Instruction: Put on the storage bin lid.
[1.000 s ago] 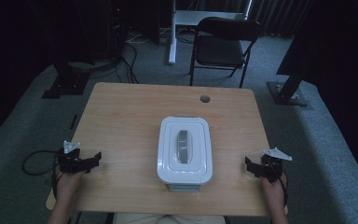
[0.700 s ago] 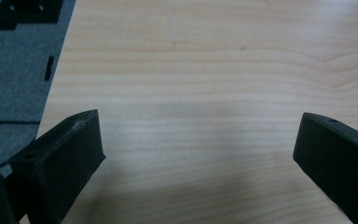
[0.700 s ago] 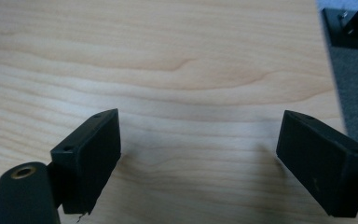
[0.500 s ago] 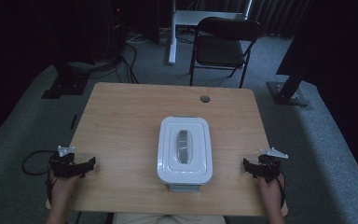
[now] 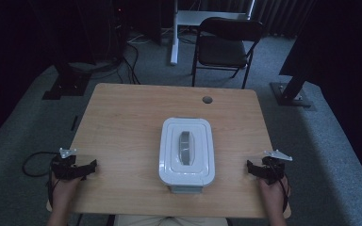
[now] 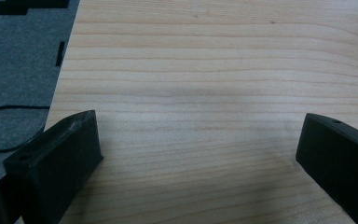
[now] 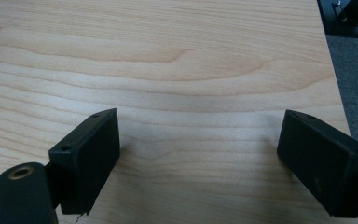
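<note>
Two grippers, left (image 5: 90, 165) and right (image 5: 250, 167), jaws spread at lower frame edges, so I'd approach the white lidded plastic box (image 5: 186, 149) centre-frame evenly across the pale wooden worktop (image 5: 122, 117).

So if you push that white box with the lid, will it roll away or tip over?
Probably neither. The white box looks low and wide, sitting flat on the table, so it would likely slide. Its smooth, hard-looking plastic might be a bit slippery for the jaws. The grey handle on the lid seems the easier place to grab.

We saw black grippers, left gripper (image 5: 90, 166) and right gripper (image 5: 250, 167), grey three-cornered plates on top, black cables trailing, and blocky screw-holed jaws.
</note>
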A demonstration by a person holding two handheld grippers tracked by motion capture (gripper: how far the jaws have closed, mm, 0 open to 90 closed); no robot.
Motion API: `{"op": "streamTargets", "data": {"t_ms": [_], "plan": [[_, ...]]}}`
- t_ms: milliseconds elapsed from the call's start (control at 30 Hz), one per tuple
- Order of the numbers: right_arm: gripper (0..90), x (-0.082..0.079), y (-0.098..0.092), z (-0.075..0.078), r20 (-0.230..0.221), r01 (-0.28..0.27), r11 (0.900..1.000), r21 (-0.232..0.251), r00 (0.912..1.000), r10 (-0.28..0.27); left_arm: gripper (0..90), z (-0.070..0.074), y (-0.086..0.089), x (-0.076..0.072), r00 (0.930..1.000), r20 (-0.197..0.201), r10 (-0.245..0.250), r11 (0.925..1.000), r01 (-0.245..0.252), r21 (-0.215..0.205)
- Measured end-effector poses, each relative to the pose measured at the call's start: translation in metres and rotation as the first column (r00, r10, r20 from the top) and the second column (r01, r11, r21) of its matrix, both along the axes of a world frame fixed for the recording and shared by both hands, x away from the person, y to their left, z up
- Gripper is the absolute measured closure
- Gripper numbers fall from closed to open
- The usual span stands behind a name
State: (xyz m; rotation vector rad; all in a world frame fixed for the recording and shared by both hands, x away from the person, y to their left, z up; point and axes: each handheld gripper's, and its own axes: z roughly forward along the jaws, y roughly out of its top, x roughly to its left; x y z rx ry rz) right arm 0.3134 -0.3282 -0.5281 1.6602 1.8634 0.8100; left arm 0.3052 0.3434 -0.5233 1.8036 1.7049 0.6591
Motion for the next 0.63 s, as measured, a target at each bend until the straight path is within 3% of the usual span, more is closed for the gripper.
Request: {"op": "streamTargets", "data": {"t_ms": [100,633], "plan": [[12.5,0.0000,-0.0003,0.0000,-0.001,0.009,1.000,0.001,1.0000,-0.009,0.5,-0.0006,-0.0043,0.0011,0.9998,-0.012,0.017,0.9991,-0.016,0.038],[12.5,0.0000,-0.0004,-0.0001,0.000,0.013,1.000,0.000,0.9999,-0.013,0.5,-0.0007,-0.0056,0.0025,0.9992,-0.011,0.039,0.9985,-0.038,0.038]]}}
